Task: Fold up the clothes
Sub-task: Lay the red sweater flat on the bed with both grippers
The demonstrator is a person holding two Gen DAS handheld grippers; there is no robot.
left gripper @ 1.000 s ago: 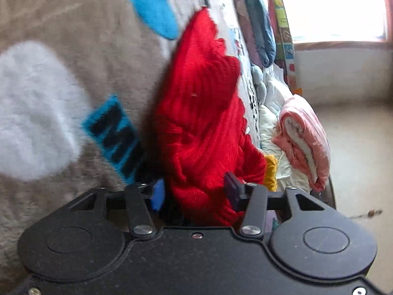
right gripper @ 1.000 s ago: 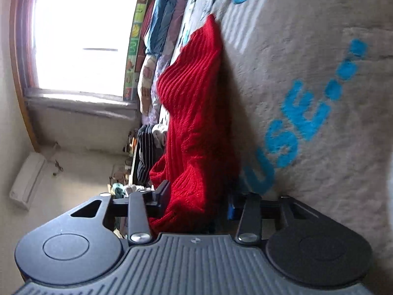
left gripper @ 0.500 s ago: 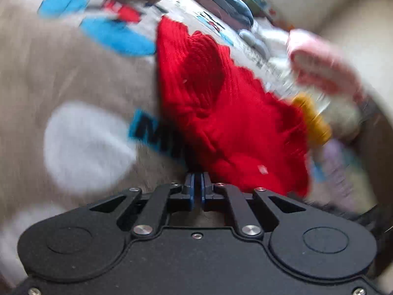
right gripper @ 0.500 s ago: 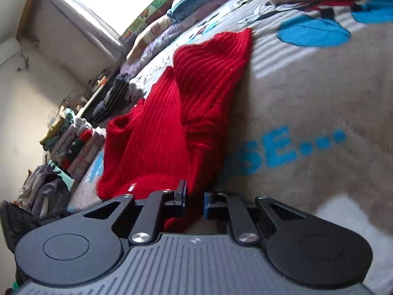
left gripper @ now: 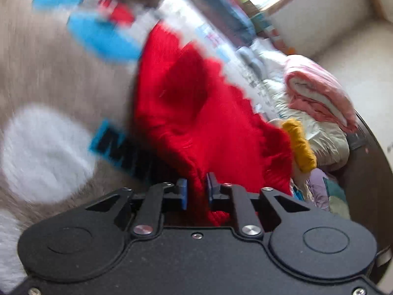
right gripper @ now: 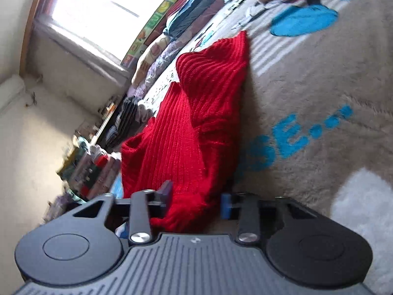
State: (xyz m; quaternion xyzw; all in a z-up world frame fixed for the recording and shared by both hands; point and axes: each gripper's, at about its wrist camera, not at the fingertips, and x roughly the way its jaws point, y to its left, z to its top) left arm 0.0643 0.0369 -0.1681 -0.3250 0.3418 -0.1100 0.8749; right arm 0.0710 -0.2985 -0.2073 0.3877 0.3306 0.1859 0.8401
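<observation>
Red knit sweater (left gripper: 196,113) lies bunched on the fuzzy blanket (left gripper: 49,78). Left gripper (left gripper: 196,191) pinches its edge tight. Right gripper (right gripper: 196,201) sits wide around another bunch. Squeeze both, then lift evenly so it folds flat.

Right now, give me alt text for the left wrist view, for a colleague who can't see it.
The left gripper pinches a fold of a red knit sweater lying on a beige plush blanket. Folded pink and white clothes sit beyond it at right; the picture is motion-blurred.
</observation>
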